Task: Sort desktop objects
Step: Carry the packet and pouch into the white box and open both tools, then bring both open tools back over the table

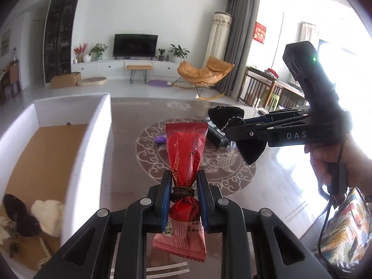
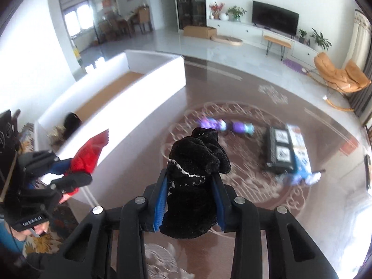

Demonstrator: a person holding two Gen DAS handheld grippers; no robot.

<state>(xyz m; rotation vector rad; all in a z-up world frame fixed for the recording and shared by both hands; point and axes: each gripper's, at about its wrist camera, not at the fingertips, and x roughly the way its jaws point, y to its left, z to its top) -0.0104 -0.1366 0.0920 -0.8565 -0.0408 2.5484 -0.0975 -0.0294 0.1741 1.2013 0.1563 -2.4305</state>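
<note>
red wrapper: a snack packet [image 1: 183,162], cinched at its waist by a brown band [image 1: 183,194], stands upright between my left fingers, top end fanned out above them, bottom end hanging below.
left gripper [image 1: 183,200]: closed on the packet at the band, blue pads pressing both sides; held in the air over the brown table [image 1: 130,162], just right of the box wall.
black pouch [image 2: 197,176]: soft, fuzzy, with a pale zigzag edge; its bulk bulges above my right fingers and its lower part sags beneath them.
right gripper [image 2: 191,200]: closed on the pouch, held above the table's pale scroll pattern; from the left wrist view it comes in from the right, hand [image 1: 330,160] on the grip.
white box [image 1: 93,139]: open top, cardboard floor, on the table's left side; a dark furry thing [image 1: 18,214] and a cream fluffy thing [image 1: 47,211] lie in its near corner.
on the table: two purple sweets [image 2: 223,125] near the pattern's middle, a black-and-blue carton [image 2: 288,151] lying further right, all well apart from the box.
packet versus box: beside the wall, outside it.
</note>
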